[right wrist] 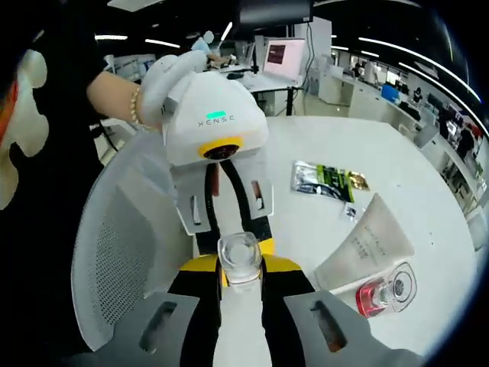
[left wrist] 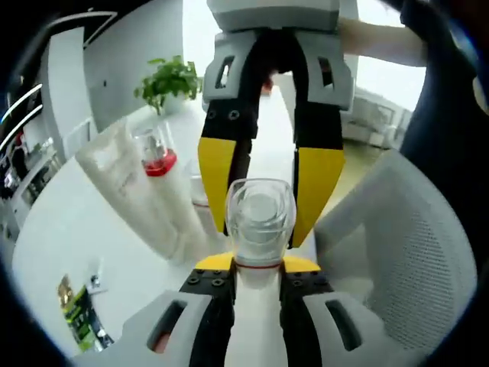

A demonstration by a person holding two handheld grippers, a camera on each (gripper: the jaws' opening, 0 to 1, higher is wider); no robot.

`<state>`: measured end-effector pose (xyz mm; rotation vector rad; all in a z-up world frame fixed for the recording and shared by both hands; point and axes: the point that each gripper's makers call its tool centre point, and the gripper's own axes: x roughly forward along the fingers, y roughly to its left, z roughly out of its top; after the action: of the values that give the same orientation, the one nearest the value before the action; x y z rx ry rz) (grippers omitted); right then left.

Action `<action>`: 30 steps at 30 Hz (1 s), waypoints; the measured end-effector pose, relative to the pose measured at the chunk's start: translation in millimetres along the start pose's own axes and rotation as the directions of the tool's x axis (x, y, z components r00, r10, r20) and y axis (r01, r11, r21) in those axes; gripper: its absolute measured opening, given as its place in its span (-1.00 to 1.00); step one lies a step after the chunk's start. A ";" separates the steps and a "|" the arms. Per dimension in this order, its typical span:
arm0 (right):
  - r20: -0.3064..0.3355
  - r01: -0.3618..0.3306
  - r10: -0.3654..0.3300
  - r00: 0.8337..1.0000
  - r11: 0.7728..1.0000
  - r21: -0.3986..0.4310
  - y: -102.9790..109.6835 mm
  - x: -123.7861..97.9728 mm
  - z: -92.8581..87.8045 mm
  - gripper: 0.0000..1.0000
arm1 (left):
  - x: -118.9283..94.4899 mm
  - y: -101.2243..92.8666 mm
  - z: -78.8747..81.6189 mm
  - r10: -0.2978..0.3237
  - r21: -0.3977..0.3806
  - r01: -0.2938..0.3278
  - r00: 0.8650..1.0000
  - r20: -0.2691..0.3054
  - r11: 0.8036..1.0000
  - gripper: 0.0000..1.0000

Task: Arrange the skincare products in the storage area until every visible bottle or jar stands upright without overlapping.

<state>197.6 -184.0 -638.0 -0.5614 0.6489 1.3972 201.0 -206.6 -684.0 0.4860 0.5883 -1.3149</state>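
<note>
The word "XENSE" is legible on the white housing of the left gripper (right wrist: 243, 264) in the right gripper view. The white bottle (left wrist: 256, 321) with a clear faceted cap and thin red collar sits between both sets of yellow-padded jaws, the left gripper and right gripper (left wrist: 263, 202) each pinching it from opposite ends, above the white table (right wrist: 397, 153). Beside the bottle lie a white tube (right wrist: 367, 245) with unreadable print and a red-based jar (right wrist: 386, 293); the right gripper view adds a green-black sachet (right wrist: 328, 180), the left gripper view a potted plant (left wrist: 170, 80) and a mesh chair (left wrist: 416, 252).

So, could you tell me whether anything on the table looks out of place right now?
Yes. The white tube lies flat on the table instead of standing, and a red-capped bottle lies on its side touching it. The clear-capped white bottle is off the table, held between both grippers.
</note>
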 end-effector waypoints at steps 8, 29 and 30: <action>-0.018 0.017 -0.017 1.000 1.000 0.023 -4.1 5.0 -16.2 -0.63 | 15.3 1.4 -7.8 -0.024 0.024 0.025 0.999 -0.037 0.999 -0.52; -0.066 0.029 -0.028 0.997 0.999 0.013 -7.4 14.0 -36.1 -0.63 | 31.3 3.9 -22.1 -0.072 0.024 0.074 0.994 -0.078 0.997 -0.52; -0.066 0.029 -0.028 0.997 0.999 0.014 -8.3 14.1 -35.9 -0.63 | 31.2 4.4 -22.1 -0.071 0.020 0.073 0.995 -0.073 0.997 -0.52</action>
<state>203.7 -200.1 -673.6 -0.6041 0.7010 1.3504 207.3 -215.0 -721.0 0.5374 0.6567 -1.3782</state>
